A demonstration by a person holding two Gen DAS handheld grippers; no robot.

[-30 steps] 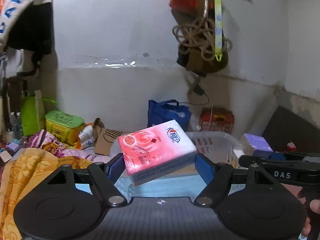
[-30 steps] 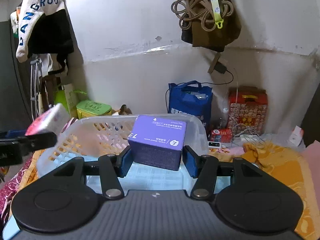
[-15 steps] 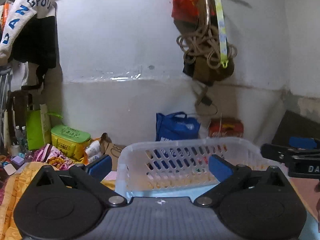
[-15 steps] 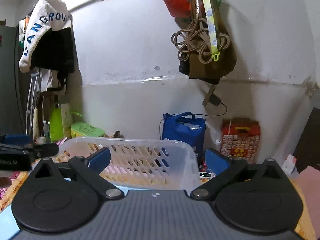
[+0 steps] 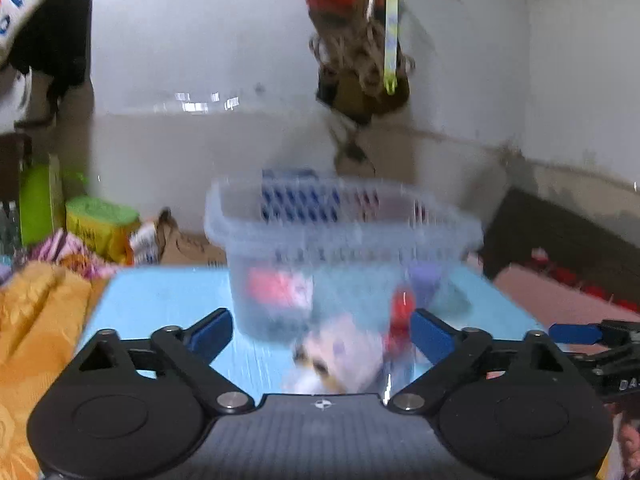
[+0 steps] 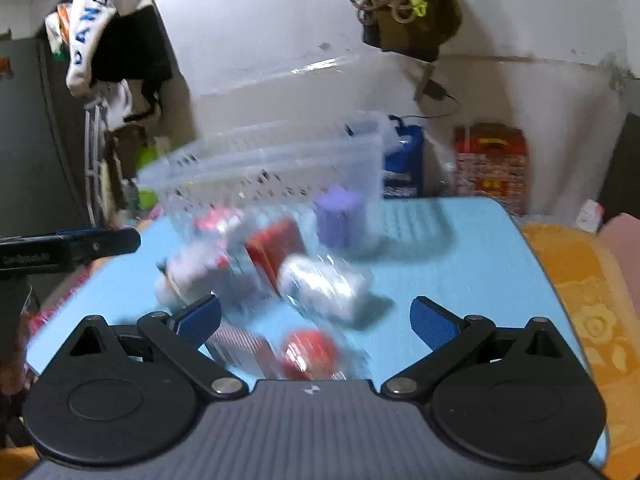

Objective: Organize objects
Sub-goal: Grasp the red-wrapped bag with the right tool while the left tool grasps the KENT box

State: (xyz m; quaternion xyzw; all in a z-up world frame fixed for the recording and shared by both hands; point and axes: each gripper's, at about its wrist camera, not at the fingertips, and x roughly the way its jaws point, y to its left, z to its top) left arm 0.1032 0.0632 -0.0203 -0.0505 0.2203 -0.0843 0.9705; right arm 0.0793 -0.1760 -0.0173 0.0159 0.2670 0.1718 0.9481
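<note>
Both views are motion-blurred. A clear plastic basket (image 5: pixel 340 240) stands on the light blue table top (image 5: pixel 160 296), also in the right wrist view (image 6: pixel 264 168). Through its wall I see the pink tissue pack (image 5: pixel 276 290) and the purple box (image 5: pixel 424 280); the purple box (image 6: pixel 338 216) shows in the right view too. Loose items lie in front: a red box (image 6: pixel 276 252), a white wrapped pack (image 6: pixel 324 284), a red round thing (image 6: pixel 310 350). My left gripper (image 5: pixel 322 332) and right gripper (image 6: pixel 316 320) are both open and empty, short of the basket.
An orange cloth (image 5: pixel 36 320) covers the bed at the left, and also at the right (image 6: pixel 580 288). A blue bag (image 6: pixel 402 160) and a red box (image 6: pixel 494 168) stand by the wall. A green tub (image 5: pixel 100 220) sits at the back left.
One second ago the left gripper held the pink tissue pack and the right held the purple box; both let go and now sit open. Both views have tilted down toward the table.
</note>
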